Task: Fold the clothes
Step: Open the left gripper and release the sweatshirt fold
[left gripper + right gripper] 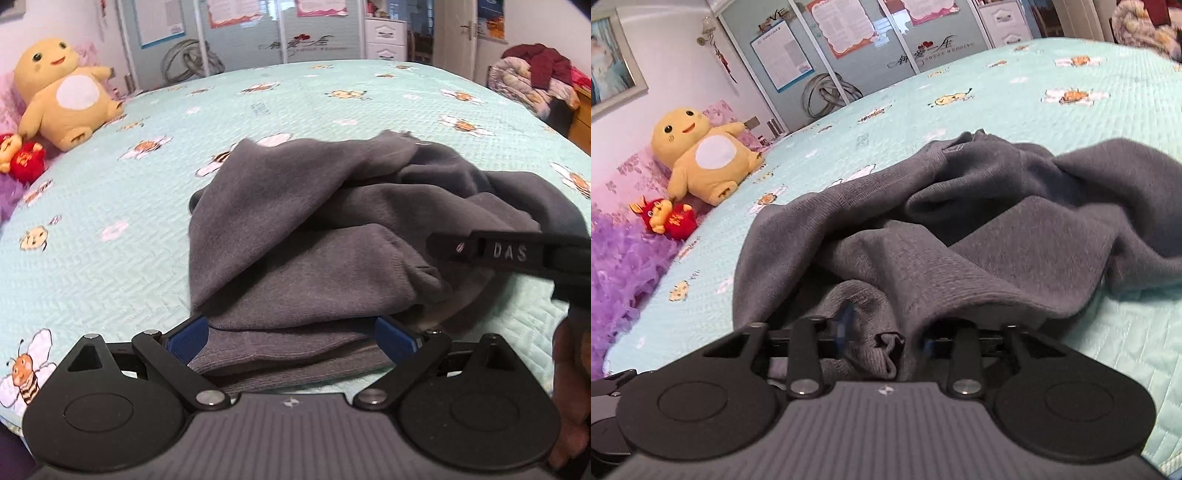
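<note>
Closest in, the left gripper [291, 345] stands with its blue-padded fingers [188, 341] spread wide, the ribbed hem of the crumpled dark grey fleece garment [314, 229] lying between them; whether the pads actually press on it I cannot tell. The right gripper [886, 338] is drawn narrow, its fingers pinched on a bunched fold of the same grey cloth (the pads themselves are blurred). In the left wrist view its black arm reaches in from the right edge over the garment.

The garment lies rumpled in a heap on the mint-green quilted bedspread printed with cartoon bees [122, 266], near its front edge.

Further back on the left, a large yellow plush toy with a white belly [64, 92] leans against pink floral bedding, a small red and yellow plush toy [665, 218] just beside it. Beyond the bed stand grey sliding wardrobe doors with posters [240, 37].
</note>
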Available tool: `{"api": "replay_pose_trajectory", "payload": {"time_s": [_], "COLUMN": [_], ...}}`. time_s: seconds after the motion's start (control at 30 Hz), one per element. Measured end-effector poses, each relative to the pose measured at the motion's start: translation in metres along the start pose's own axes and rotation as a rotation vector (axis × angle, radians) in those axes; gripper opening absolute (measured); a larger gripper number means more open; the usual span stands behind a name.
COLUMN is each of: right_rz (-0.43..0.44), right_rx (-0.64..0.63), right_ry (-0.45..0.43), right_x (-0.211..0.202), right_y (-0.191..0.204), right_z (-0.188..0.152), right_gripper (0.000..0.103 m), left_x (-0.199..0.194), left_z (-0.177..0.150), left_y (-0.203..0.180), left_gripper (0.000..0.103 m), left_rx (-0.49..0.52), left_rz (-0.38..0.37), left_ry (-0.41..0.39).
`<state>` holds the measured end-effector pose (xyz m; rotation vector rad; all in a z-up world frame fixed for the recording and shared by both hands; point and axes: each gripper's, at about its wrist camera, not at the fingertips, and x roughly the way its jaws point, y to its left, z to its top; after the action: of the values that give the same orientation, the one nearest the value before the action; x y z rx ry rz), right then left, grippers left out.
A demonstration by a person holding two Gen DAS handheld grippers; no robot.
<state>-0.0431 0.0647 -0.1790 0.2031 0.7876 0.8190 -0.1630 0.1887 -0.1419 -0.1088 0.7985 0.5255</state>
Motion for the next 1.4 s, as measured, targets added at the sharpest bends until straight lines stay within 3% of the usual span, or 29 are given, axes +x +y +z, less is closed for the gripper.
{"api": "replay_pose_trajectory", "payload": {"time_s": [0.07, 0.3, 0.53, 0.63, 0.7, 0.87, 1.0, 1.4], "right_rz": [-0.003, -0.037, -0.069, -0.036, -0.019, -0.006, 0.005, 0.006], "right_rx": [-0.007, 0.013, 0.106, 0.161, 0.192, 0.211, 0.226, 0.245], "right_ry": [-0.042, -0.185, -0.230, -0.201, -0.184, -0.162, -0.143, -0.110], "right_x": [-0.008, -0.042, -0.066, -0.070, -0.070, -0.064, -0.058, -0.050], "right_y": [-0.002, -0.030, -0.072, -0.090, -0.098, -0.100, -0.104, -0.111], "right_z": [0.002, 0.018, 0.017, 0.012, 0.006, -0.003, -0.007, -0.015], "right_gripper": [0.002, 0.002, 0.000, 0.011, 0.032, 0.043, 0.043, 0.044], "left_x": [-0.006, -0.021, -0.021, -0.019, -0.015, 0.010, 0.030, 0.034], "left_z": [0.001, 0.008, 0.013, 0.015, 0.016, 0.016, 0.012, 0.009], "left_y": [-0.008, -0.025, -0.041, -0.047, -0.050, -0.050, -0.046, -0.047], "left_gripper": [0.100, 0.099, 0.099, 0.099, 0.099, 0.093, 0.077, 0.076], "left_rx": [0.019, 0.080, 0.121, 0.135, 0.140, 0.147, 0.132, 0.126], "left_rz": [-0.009, -0.009, 0.000, 0.009, 0.013, 0.022, 0.020, 0.022], "left_ry": [-0.009, -0.039, -0.045, -0.047, -0.046, -0.006, 0.059, 0.068]}}
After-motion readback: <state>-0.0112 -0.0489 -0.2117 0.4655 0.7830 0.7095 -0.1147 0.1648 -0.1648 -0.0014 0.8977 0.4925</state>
